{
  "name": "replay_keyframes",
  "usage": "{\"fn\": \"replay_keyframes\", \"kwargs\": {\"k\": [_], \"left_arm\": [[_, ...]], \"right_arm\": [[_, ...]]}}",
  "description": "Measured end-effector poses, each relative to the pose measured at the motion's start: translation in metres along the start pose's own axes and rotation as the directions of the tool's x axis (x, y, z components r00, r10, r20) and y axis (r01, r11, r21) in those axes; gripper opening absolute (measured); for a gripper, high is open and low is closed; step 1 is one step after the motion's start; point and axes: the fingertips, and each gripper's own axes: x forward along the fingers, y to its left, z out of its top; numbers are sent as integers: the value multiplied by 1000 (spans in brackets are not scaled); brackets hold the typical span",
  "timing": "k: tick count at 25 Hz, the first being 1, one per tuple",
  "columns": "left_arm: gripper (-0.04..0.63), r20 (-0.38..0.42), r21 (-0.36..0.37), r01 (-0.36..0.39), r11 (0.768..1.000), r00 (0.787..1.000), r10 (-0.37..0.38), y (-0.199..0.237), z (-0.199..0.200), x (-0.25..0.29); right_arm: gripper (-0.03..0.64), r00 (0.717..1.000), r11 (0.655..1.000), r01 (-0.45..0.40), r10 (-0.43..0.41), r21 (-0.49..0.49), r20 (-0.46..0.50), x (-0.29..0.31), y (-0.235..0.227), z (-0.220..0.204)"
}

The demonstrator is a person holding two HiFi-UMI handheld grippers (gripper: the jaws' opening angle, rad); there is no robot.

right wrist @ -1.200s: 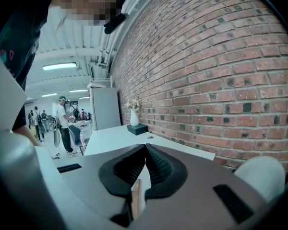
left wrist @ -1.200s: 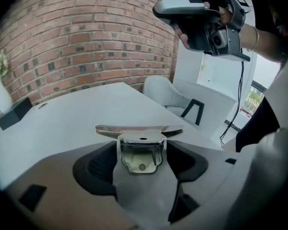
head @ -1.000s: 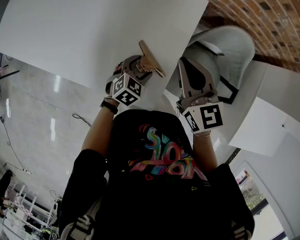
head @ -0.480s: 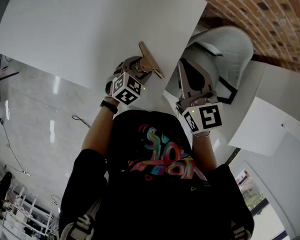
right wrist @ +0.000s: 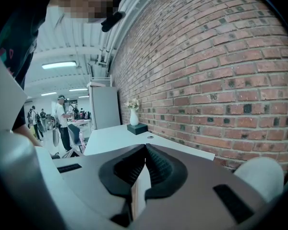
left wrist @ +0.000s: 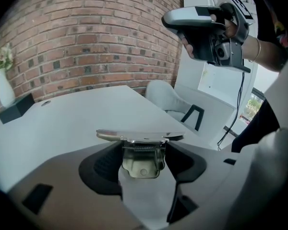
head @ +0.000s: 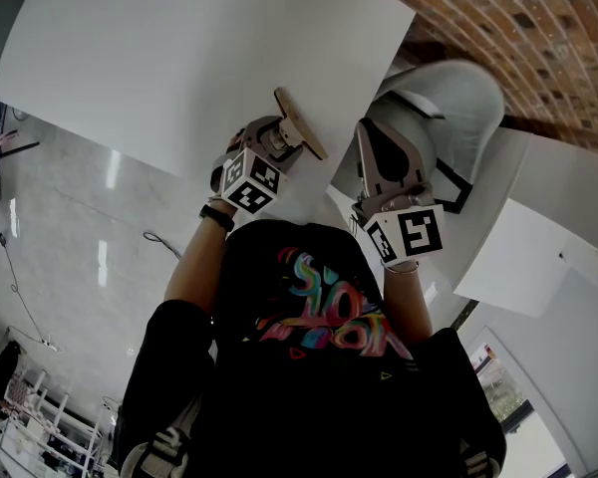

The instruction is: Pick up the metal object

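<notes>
Currently the white rectangular bench (head: 179,58) lies ahead of and below both tools. Over it, the left hand-held gripper (head: 279,139) is clamped on the brass-toned metal spring clip (left wrist: 140,150), its flat plate crosswise at the jaw tips. Beside it, the right hand-held gripper (head: 387,157) has its jaws pressed together with nothing between them.

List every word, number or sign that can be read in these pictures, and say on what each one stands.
No text can be read with certainty.
Black shirt: a colourful print, perhaps stylised letters, not readable.
Marker cube of the left gripper: a black and white square pattern, no letters.
Marker cube of the right gripper: the same kind of pattern, no letters.
Metal object: no marking shows.
</notes>
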Motion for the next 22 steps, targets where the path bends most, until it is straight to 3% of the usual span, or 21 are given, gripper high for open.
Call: {"fn": "replay_keyframes", "kwargs": {"k": [12,22], "left_arm": [[291,119,-58,-77,995,989,83,20,31,-42],[287,233,-133,-204,970,945,231,46,54,-107]], "right_arm": [[17,1000,999,-12,13,-41,24,0,12,19],[18,998,997,-27,32,-72,63,-6,24,37]]}}
